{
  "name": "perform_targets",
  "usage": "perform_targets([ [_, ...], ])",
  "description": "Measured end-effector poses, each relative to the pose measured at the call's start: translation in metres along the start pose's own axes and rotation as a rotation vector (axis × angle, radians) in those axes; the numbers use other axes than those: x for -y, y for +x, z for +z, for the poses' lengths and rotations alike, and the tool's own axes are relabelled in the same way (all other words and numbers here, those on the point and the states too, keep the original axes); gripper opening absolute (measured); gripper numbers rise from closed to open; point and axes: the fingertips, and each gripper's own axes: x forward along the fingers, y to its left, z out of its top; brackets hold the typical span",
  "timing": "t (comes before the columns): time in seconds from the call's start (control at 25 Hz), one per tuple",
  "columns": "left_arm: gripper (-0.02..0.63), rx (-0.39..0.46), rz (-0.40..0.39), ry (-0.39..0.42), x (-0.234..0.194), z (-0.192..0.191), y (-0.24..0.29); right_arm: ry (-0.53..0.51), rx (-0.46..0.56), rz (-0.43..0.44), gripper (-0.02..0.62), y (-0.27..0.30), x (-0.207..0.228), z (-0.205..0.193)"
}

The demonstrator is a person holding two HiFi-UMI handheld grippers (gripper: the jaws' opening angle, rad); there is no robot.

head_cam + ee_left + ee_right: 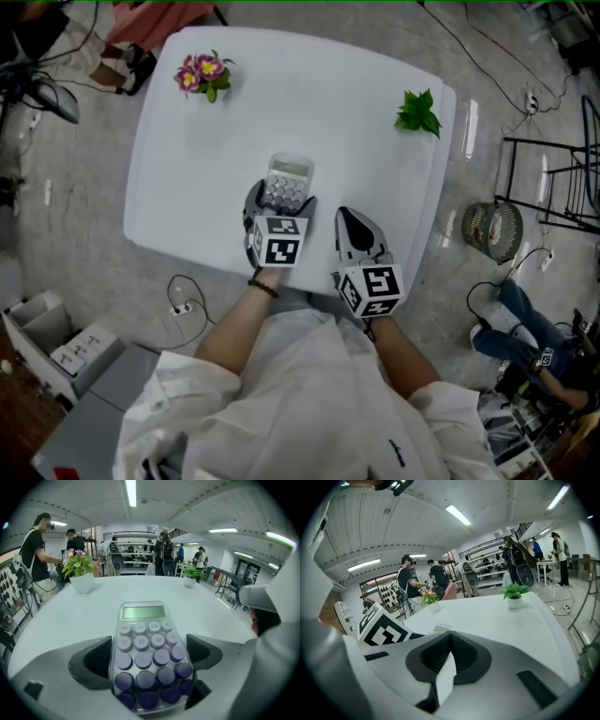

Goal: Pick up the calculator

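Note:
A clear calculator (288,180) with purple keys and a green display lies on the white table (366,159) near its front edge. My left gripper (279,202) reaches over its near end. In the left gripper view both jaws press against the sides of the calculator (145,658), so the left gripper (149,648) is shut on it. I cannot tell whether it is off the table. My right gripper (350,221) hovers just to the right of it, shut and empty. In the right gripper view the right gripper (449,635) has its jaws meeting at the tip.
A pink flower pot (202,75) stands at the table's far left and a small green plant (418,112) at its far right. On the floor are a round fan (492,230) at the right, cables, and white boxes (56,337) at the left. People stand beyond the table.

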Motion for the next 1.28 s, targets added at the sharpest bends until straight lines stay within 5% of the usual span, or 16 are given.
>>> perform_targets([
  [0.4,0.488,0.010,-0.029,0.013,0.001,0.004,-0.014,0.005,0.034,-0.034,0.017,-0.021,0.008,0.011],
  [1.28,0.488,0.312,-0.111,0.083,0.034,0.119,-0.136,-0.057,0.286,-0.132,0.017,-0.109,0.024,0.113],
])
